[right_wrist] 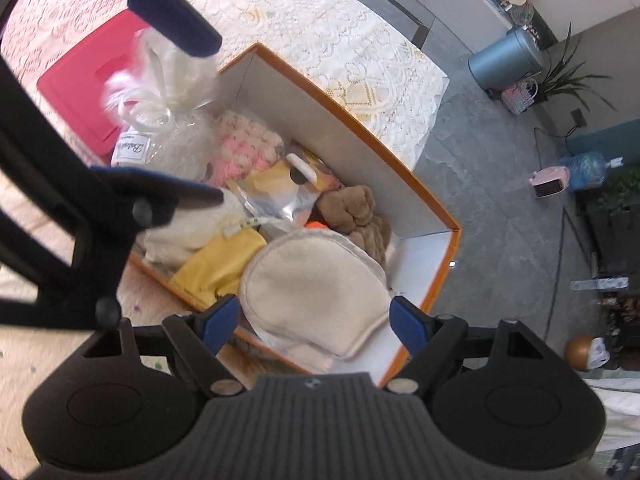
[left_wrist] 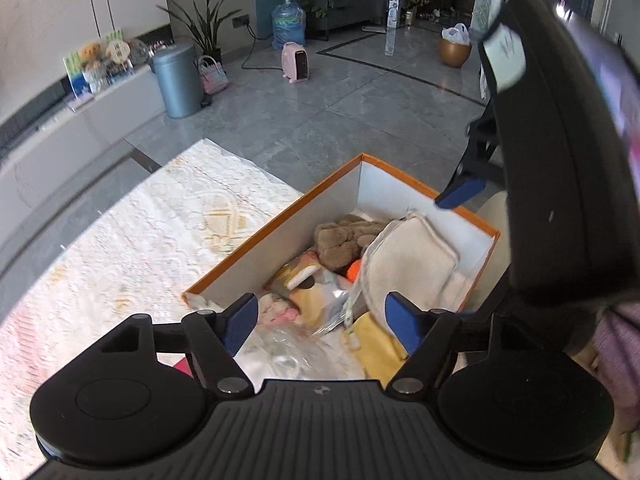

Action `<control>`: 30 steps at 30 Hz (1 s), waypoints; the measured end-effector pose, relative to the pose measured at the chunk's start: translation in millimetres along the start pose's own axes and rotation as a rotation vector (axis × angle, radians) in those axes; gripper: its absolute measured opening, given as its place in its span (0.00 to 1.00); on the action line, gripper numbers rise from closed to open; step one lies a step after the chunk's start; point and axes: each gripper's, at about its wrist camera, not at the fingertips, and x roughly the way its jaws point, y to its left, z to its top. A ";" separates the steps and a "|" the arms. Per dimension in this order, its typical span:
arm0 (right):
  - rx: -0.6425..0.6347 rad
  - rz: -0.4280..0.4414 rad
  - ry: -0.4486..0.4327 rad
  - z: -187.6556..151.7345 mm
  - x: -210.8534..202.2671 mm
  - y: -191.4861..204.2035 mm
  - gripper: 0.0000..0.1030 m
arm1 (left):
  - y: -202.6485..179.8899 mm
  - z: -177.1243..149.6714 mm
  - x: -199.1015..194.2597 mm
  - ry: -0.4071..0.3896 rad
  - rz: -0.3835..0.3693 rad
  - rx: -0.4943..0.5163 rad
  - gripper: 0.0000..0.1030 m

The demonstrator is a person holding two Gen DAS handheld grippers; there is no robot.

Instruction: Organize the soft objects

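Box on the tabletop, full of soft things. Cream pad lies on top at the near end, directly ahead of the right gripper, fingers apart, empty. Left gripper also spread, above the bag end.

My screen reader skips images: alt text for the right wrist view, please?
Open right tool hovers over an orange-edged box packed with soft items, a cream pad nearest. The left tool, also open, reaches in from upper left.
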 end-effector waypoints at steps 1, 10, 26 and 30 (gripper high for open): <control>0.005 0.004 -0.002 0.1 2.8 -1.9 0.79 | 1.7 2.8 1.3 -0.001 -0.014 -0.011 0.86; 0.079 0.020 0.052 -10.4 38.1 -28.5 0.79 | 7.4 1.1 33.5 0.125 -0.160 0.005 0.95; 0.067 0.208 -0.101 8.6 46.6 -17.8 0.61 | 31.9 -13.9 32.8 0.227 -0.217 0.056 0.95; 0.023 0.297 -0.172 17.1 39.5 -4.7 0.59 | 44.6 -24.6 27.2 0.210 -0.236 0.034 0.95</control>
